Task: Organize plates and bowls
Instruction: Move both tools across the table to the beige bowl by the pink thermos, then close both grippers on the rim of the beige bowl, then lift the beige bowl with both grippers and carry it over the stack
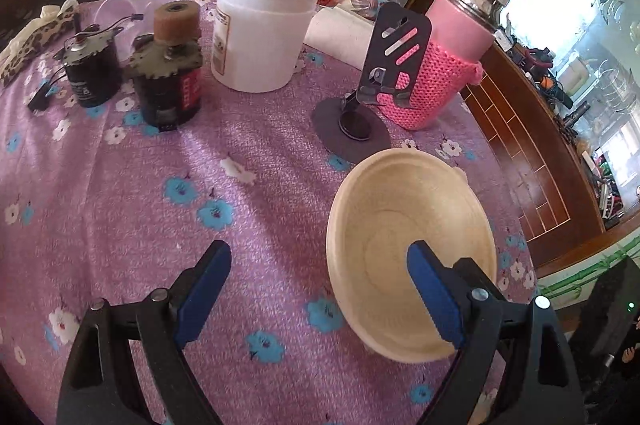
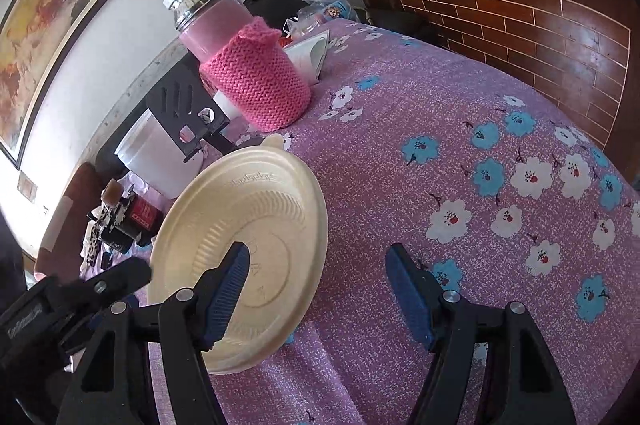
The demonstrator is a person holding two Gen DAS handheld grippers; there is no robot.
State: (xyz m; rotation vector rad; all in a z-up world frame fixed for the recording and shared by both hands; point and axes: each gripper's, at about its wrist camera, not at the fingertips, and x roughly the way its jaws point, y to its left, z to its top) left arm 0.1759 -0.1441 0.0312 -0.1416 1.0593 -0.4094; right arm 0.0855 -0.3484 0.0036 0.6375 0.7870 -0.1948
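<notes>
Little is judged done — one cream bowl (image 1: 412, 257) lies on the floral tabletop (image 1: 120, 205), nothing stacked. The left claw (image 1: 320, 293) is spread, one finger over the bowl; the right claw (image 2: 316, 289) likewise gapes, gripping nothing.

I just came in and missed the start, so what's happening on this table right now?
A person holds a two-finger gripper in each hand over a flowered purple tablecloth. Both the left gripper and the right gripper are open and hold nothing. A cream bowl is tilted steeply on edge, its inside toward the left camera and its underside toward the right. One finger of the left gripper reaches inside its rim. A pink knit-sleeved bottle stands behind.
</notes>
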